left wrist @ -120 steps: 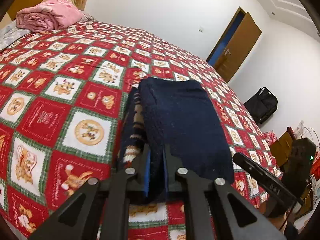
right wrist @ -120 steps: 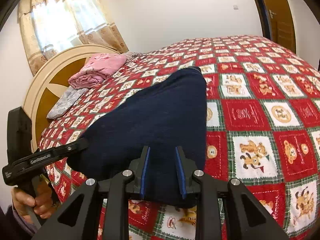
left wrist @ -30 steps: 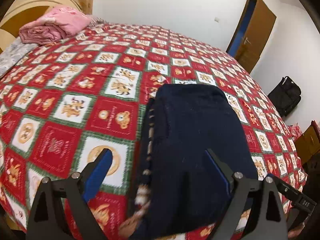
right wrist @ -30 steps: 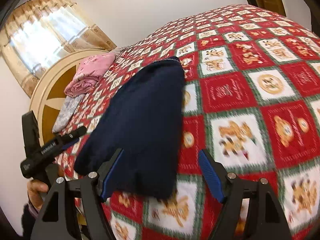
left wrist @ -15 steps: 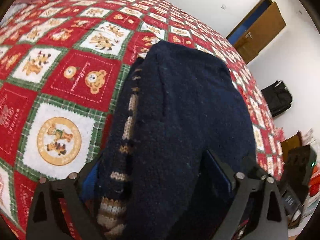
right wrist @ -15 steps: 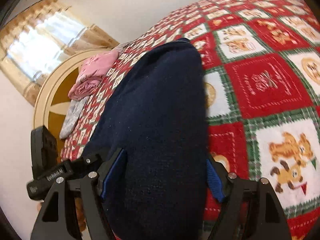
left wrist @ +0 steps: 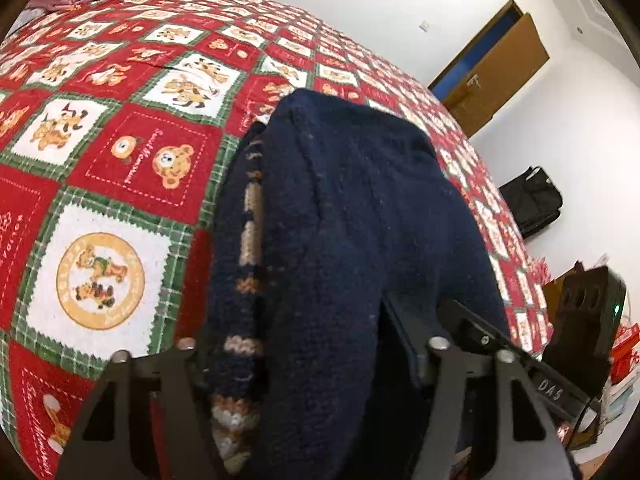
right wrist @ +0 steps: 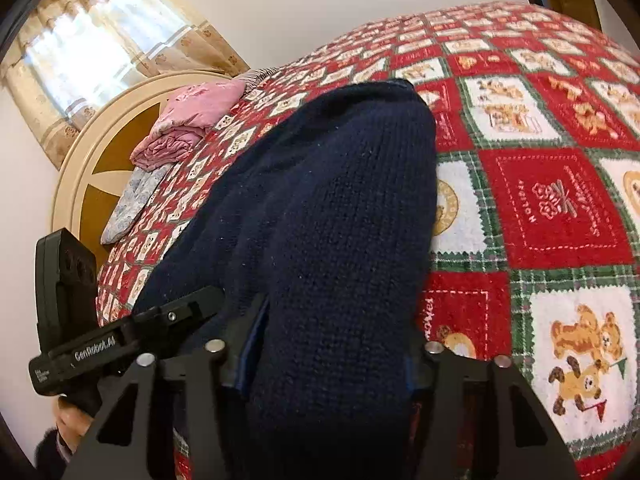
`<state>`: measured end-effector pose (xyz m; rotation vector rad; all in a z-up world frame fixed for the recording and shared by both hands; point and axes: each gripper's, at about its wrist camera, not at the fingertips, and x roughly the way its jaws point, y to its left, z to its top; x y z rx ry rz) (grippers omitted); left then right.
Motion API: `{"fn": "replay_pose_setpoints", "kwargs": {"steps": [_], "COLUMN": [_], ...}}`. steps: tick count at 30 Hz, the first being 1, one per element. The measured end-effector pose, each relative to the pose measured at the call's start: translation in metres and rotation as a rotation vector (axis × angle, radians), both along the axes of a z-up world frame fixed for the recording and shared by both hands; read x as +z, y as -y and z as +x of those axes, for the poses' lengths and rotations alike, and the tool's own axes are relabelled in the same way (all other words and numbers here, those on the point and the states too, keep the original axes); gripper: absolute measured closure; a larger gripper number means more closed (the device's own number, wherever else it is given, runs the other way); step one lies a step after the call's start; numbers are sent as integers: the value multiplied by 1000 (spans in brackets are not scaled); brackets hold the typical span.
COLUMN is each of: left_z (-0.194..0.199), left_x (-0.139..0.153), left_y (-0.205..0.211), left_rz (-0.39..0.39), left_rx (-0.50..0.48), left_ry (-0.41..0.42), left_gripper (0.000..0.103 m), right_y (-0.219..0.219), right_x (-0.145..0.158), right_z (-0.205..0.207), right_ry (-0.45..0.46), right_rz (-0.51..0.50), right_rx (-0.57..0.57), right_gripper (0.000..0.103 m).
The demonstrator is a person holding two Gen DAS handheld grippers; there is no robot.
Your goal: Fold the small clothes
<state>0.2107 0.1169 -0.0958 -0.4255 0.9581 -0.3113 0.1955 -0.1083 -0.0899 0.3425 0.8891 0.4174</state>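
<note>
A folded navy sweater (left wrist: 360, 216) of chunky knit lies on the bed's quilt (left wrist: 120, 152), a red, white and green patchwork of printed bear squares with a towelling nap. Along the sweater's left edge a band of tan and cream pattern shows between the dark layers.

The left gripper (left wrist: 308, 360) has its black fingers spread wide around the near end of the sweater, one on each side of the thick fold; whether they press the wool cannot be told, and the tips are buried under the knit. The right gripper (right wrist: 332, 352) likewise straddles the near end, its blue-padded fingers (right wrist: 252, 340) set wide on both sides of the bulging cloth, grip unclear. In the right view the other tool's black handle lies at the left, touching the sweater.

Far off, a rumpled pink bundle (right wrist: 188, 120) and a grey floral cloth (right wrist: 132, 200) lie by the round cream-and-brown headboard (right wrist: 92, 168). A brown door (left wrist: 496, 76) and a black bag (left wrist: 532, 200) stand to the right.
</note>
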Motion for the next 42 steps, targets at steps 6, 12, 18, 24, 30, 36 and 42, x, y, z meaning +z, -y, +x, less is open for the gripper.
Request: {"fn": "replay_pose_setpoints", "kwargs": {"steps": [6,12,18,24,30,36,42], "left_z": [-10,-14,-14,-14,-11,8,25], "left_x": [24,46,72,92,99,81,37], "left_y": [13,11,4,-20,-54,-82,-87], "left_rz": [79,45,16,6,83,195,311], "left_rx": [27,37,45,79,148,225,239], "left_ry": [110,169,220,261,276,251,158], "left_gripper": [54,56,56,56,56,56,56], "right_y": [-21,-27,-29,-50,-86,-123,-137], "right_x": [36,65,91,117,117,91,29], "right_z": [-15,-23,-29,-31,-16,15,50], "right_ry": [131,197,247,320,332,296,146], "right_rz": [-98,-105,-81,-60,-18,27,-35], "right_rx": [31,39,46,95,144,177,183], "right_gripper": [60,61,61,61,61,61,60]}}
